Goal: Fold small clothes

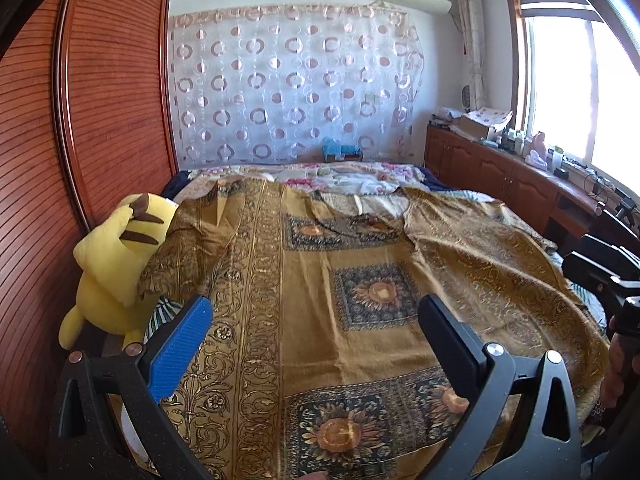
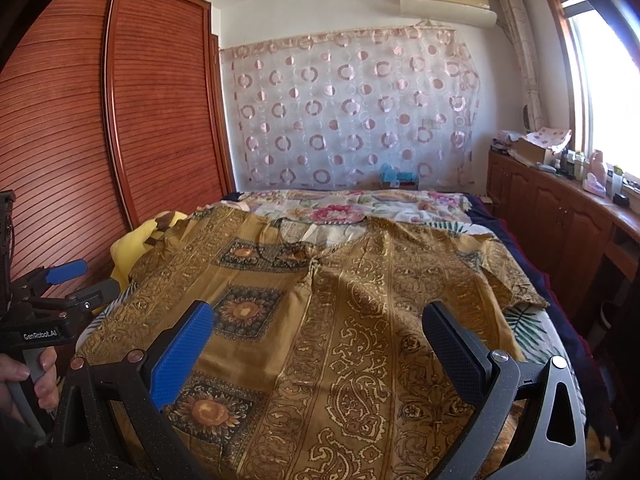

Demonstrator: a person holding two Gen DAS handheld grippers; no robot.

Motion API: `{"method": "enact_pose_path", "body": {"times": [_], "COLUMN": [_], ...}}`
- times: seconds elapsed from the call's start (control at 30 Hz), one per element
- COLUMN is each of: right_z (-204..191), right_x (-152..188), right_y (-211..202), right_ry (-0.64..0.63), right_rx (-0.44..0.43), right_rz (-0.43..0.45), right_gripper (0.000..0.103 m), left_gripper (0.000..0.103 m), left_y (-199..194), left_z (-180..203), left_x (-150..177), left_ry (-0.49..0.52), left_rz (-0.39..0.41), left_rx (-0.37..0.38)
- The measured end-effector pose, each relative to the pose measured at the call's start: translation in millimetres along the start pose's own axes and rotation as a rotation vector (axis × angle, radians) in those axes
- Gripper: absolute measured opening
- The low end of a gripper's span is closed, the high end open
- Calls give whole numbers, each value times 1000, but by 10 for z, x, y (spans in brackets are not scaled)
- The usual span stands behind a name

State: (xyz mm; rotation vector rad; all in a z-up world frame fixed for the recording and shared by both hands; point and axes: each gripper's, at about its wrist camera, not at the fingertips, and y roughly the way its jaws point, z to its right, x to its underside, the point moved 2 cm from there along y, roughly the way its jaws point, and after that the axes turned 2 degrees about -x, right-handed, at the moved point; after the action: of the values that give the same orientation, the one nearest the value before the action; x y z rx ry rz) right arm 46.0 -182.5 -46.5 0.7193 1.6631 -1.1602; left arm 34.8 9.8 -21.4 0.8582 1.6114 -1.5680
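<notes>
1. golden patterned garment lies spread flat over the bed, neckline toward the far edge.
2. left gripper and right gripper both gape empty above it.
3. yellow plush toy at the bed's left edge by the wooden wardrobe.

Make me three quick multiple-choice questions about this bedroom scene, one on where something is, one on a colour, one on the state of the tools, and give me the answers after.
1. Where is the yellow plush toy?
A. On the window counter
B. At the bed's edge beside the wooden wardrobe
C. On top of the air conditioner

2. What colour is the pad on one finger of each tool?
A. Red
B. Green
C. Blue

3. In what state are the left tool and right tool?
A. Both open, holding nothing
B. Both shut on the garment
C. One open, one shut

Answers: 1 B, the toy sits against the wardrobe. 2 C, the blue pad shows. 3 A, the fingers stand wide apart above the patterned brown garment.
</notes>
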Motion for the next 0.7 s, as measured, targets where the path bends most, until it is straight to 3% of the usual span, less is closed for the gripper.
{"method": "enact_pose_path", "body": {"times": [0.47,0.7], "right_z": [0,182], "right_x": [-327,-448], "right_y": [730,1061], "right_ry": [-108,-103], "right_rx": [-134,-155], "right_rz": [-149,-190], "right_gripper": [103,103], "left_gripper": [103,103], "left_y": [664,947], "left_z": [-736,-1204], "left_x": [-20,-108], "left_ry": [-3,-89], "left_rz": [-106,-147], "left_rx": [-61,-43]}}
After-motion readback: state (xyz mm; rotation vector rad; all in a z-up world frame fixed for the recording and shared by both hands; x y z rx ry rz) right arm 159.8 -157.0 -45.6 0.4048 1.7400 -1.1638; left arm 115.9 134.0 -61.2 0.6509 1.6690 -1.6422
